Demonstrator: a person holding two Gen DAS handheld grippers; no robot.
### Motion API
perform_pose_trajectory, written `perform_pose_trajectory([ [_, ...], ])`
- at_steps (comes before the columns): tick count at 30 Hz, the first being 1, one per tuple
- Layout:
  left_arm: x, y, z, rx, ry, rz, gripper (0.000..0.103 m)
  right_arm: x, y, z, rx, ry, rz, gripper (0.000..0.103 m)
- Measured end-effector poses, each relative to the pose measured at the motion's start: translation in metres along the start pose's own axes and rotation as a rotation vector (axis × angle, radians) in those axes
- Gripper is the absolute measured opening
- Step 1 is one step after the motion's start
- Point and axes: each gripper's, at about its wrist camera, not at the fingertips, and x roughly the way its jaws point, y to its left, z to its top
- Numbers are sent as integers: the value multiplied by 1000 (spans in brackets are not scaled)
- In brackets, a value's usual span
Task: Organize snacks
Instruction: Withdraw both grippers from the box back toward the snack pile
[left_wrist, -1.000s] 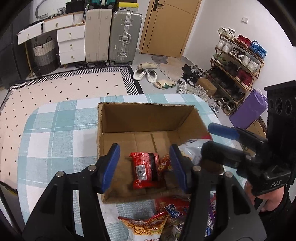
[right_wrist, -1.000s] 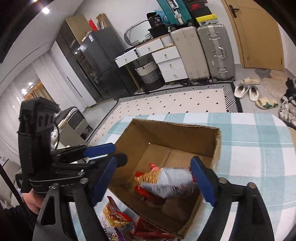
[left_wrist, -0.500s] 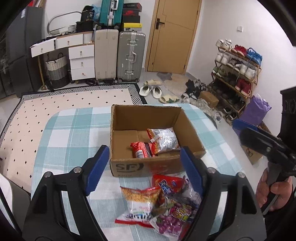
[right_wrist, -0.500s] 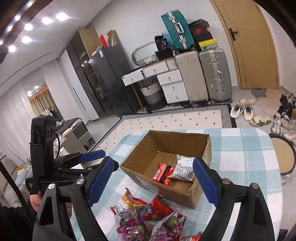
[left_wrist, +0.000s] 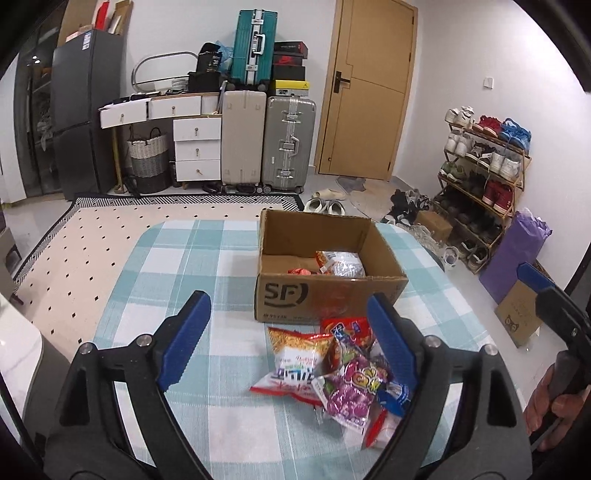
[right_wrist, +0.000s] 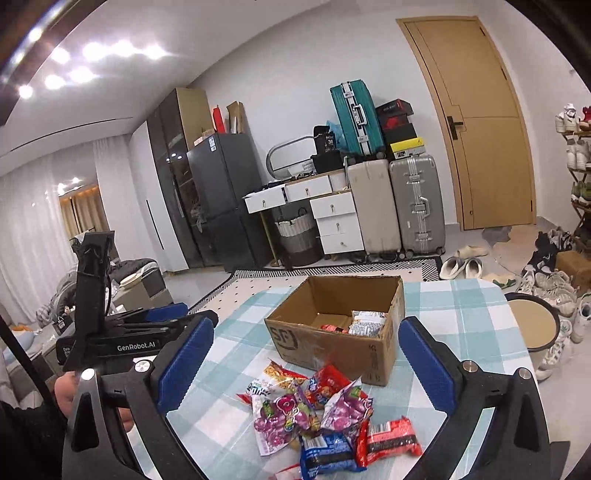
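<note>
An open cardboard box (left_wrist: 328, 291) (right_wrist: 340, 343) marked SF stands on the checked tablecloth. Inside lie a silver snack bag (left_wrist: 341, 263) (right_wrist: 369, 323) and a red packet (left_wrist: 301, 272) (right_wrist: 330, 328). A heap of snack packets (left_wrist: 332, 365) (right_wrist: 314, 410) lies on the table in front of the box, with orange, purple, blue and red wrappers. My left gripper (left_wrist: 290, 343) is open and empty, above the table in front of the heap. My right gripper (right_wrist: 306, 362) is open and empty, above the heap.
The table (left_wrist: 177, 266) with the blue and white cloth has its edge near a round stool (right_wrist: 532, 325) on the right. Suitcases (left_wrist: 269, 140), drawers, a fridge, a door and a shoe rack (left_wrist: 484, 177) stand beyond. A dotted rug (left_wrist: 74, 251) lies to the left.
Both grippers have pulled back and up from the box. The silver bag that sat between the right gripper's fingers now lies in the box. The heap has come into view.
</note>
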Motion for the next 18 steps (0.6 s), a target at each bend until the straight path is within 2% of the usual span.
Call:
perform_pose_trajectory([
  [5, -23, 5, -18, -32, -16, 10, 92, -16, 13, -16, -29, 2, -25, 102],
  [8, -34, 11, -30, -56, -27, 19, 102, -23, 19, -28, -39, 9, -41, 102],
  [13, -45, 17, -53, -47, -58, 40, 102, -28, 23, -47, -47, 40, -57, 102],
  [15, -40, 21, -58, -52, -42, 53, 102, -27, 22, -56, -32, 59, -49, 102],
  [18, -31, 29, -73, -82, -9, 29, 102, -25, 21, -69, -24, 89, -51, 102],
])
